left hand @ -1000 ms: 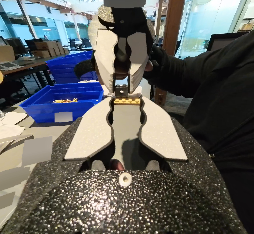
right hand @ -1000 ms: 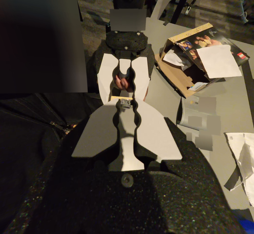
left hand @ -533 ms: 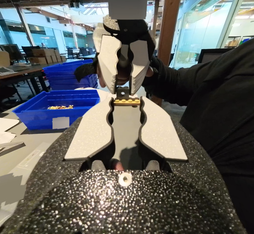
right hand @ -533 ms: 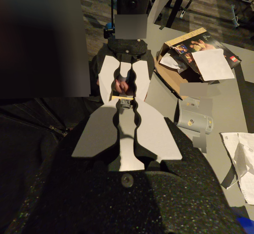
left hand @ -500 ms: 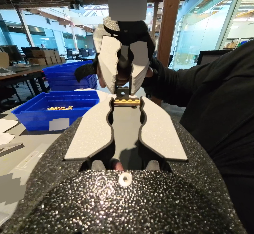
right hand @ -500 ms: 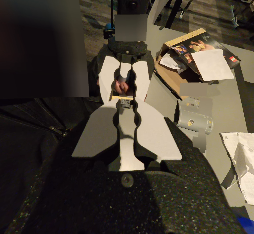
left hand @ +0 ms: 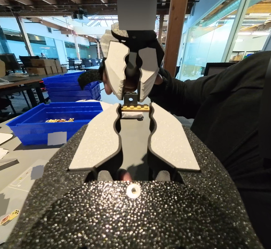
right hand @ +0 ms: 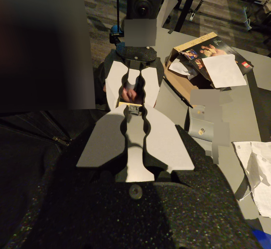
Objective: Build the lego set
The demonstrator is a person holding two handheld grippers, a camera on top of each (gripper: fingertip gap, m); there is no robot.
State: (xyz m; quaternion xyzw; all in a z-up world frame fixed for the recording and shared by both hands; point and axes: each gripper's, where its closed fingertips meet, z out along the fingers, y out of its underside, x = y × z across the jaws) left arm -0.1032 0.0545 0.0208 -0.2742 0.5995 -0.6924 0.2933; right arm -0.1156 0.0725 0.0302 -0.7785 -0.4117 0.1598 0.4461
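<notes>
My left gripper (left hand: 135, 107) is shut on a tan four-stud plate (left hand: 135, 109), held by its two ends in the air. My right gripper (left hand: 131, 97) comes down from above, shut on a small dark grey brick with a round hole (left hand: 130, 99). The brick's underside meets the studs on the left half of the plate. In the right wrist view my right gripper (right hand: 133, 110) holds the grey brick (right hand: 133, 109). The tan plate (right hand: 124, 104) shows just beyond it in my left gripper (right hand: 129, 104). Both are above the person's lap.
A blue bin (left hand: 36, 126) with small loose pieces stands on the grey table (left hand: 29, 158) at left, stacked blue bins (left hand: 70, 86) behind it. An open set box (right hand: 205, 60), a grey booklet (right hand: 200, 124) and white paper bags (right hand: 256, 168) lie at right. A black sleeve (left hand: 220, 95) fills the right. The grippers are tip to tip, or close to it.
Both grippers have shifted together a little, so the bin and the box have slid in the views. The grey brick stays against the tan plate. Both grips are unchanged.
</notes>
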